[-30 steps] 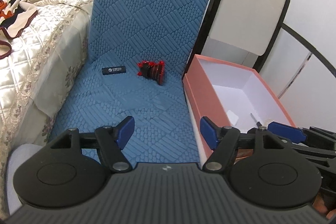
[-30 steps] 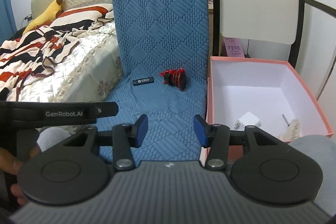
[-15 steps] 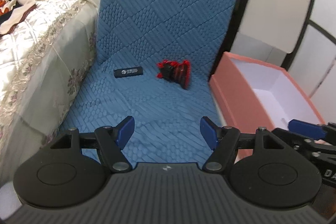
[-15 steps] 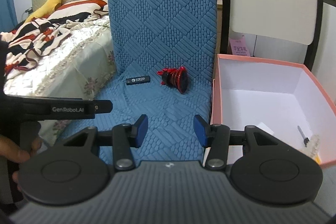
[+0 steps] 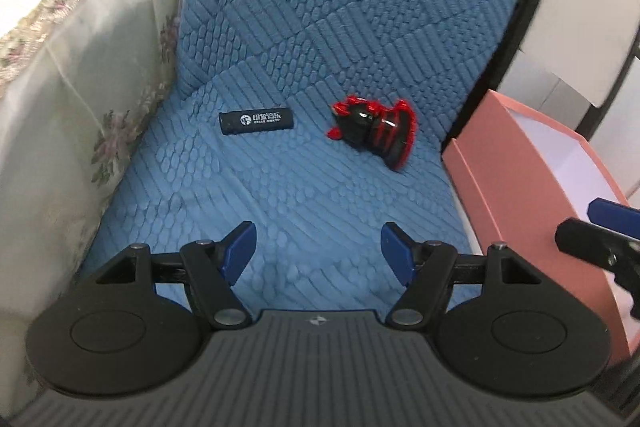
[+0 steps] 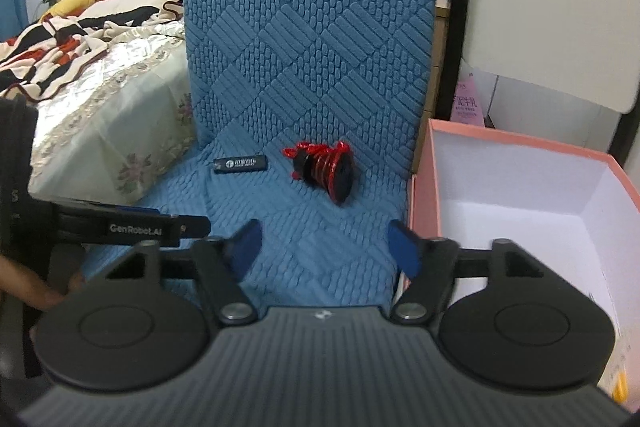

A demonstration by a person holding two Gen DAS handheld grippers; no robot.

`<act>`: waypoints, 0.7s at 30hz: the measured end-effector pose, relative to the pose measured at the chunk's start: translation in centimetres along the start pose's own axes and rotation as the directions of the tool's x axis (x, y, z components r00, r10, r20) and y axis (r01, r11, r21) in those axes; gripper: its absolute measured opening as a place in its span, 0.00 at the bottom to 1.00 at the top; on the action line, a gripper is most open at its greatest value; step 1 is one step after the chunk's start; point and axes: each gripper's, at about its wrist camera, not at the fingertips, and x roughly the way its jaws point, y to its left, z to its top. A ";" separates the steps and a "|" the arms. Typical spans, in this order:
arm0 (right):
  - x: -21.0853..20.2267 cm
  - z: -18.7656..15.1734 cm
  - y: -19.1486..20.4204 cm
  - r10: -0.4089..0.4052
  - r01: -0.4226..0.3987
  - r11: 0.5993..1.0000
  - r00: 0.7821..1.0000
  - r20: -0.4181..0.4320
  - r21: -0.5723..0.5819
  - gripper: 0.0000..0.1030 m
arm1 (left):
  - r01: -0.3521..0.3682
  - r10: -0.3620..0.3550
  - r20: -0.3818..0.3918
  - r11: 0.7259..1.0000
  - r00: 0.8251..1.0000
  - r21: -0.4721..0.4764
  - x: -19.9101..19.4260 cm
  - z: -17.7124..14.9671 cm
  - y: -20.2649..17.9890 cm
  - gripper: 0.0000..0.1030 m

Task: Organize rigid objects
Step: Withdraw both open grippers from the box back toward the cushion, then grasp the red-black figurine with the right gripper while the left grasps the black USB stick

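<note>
On the left tongs (image 6: 136, 227) "GenRobot.AI" reads; both tongs gape empty, the right tongs (image 6: 325, 247) just widened.

path: bare blue mat (image 5: 320, 211) | right: pink box (image 5: 492, 163) wall (close)

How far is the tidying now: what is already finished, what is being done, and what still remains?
Done: nothing can be confirmed; the pink box shows only bare white floor here. In hand: nothing. The left gripper and right gripper are both open and empty; the right jaws have just been opening. Left: the black stick and the red and black toy lie on the blue mat.
</note>
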 end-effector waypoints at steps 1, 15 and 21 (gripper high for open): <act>0.6 0.3 0.0 0.011 -0.011 1.000 1.000 -0.003 -0.009 0.70 | 0.000 0.000 -0.006 1.000 1.000 -0.001 0.7 0.5 0.4 0.72; 9.6 4.6 0.4 0.100 -0.109 0.977 0.993 -0.061 -0.181 0.70 | -0.034 0.038 -0.083 0.998 0.996 0.049 9.4 7.8 3.7 0.71; 13.7 6.0 0.6 0.131 -0.156 0.947 0.986 -0.105 -0.282 0.70 | 0.007 -0.005 -0.112 1.000 0.994 0.020 12.0 10.3 5.5 0.71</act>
